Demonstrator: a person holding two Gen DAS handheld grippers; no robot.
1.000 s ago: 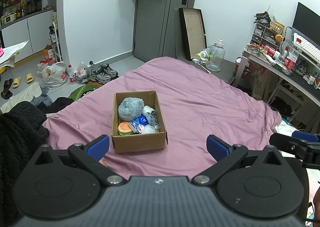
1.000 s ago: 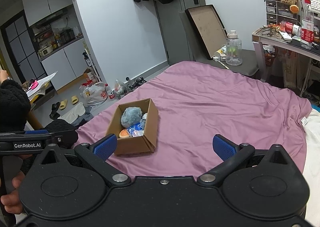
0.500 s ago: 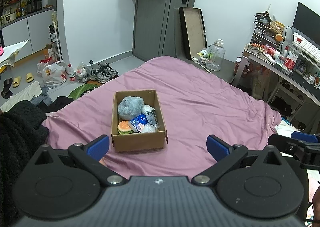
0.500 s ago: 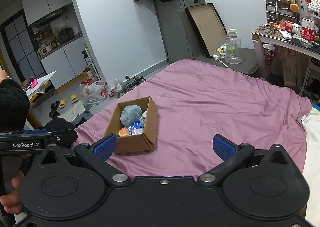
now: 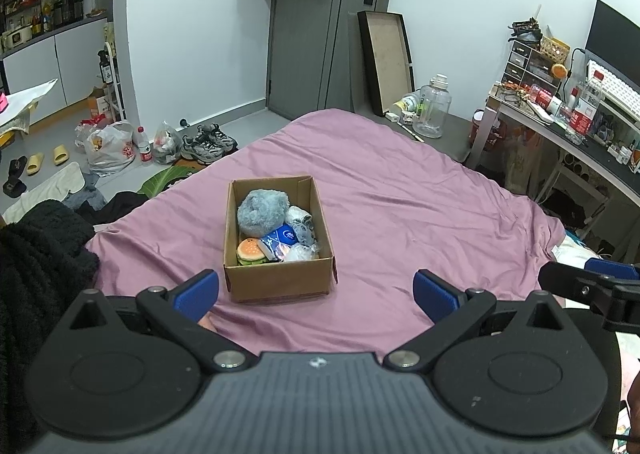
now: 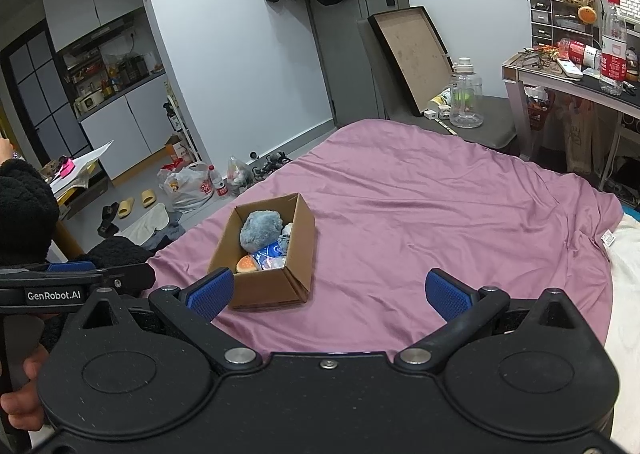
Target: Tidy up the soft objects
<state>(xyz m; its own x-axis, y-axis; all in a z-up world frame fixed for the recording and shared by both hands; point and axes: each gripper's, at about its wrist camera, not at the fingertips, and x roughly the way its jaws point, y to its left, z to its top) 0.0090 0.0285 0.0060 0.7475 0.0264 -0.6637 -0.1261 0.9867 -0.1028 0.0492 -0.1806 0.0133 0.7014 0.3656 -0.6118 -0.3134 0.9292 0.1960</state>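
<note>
Almost nothing has shifted over the last second: the cardboard box [image 5: 280, 242] sits where it sat, at centre frame on the purple bedsheet [image 5: 400, 214], only a touch closer to me. I take that to mean the gathering is done or nearly so. Both my tools are spread wide and empty, the left gripper [image 5: 316, 290] low in its view just short of the box, the right gripper [image 6: 330, 290] low in its own with the box off to the left of centre.

Inside the box I see a grey plush ball [image 5: 262, 212], a burger toy [image 5: 250, 252], a blue packet [image 5: 282, 238] and a small grey toy [image 5: 302, 224]; something pale in the near corner I can't make out.

No loose soft thing lies on the sheet. A black fleece sleeve [image 5: 36, 254] crowds the left edge, and the desk [image 5: 592, 146] at upper right stays clear of my path.
</note>
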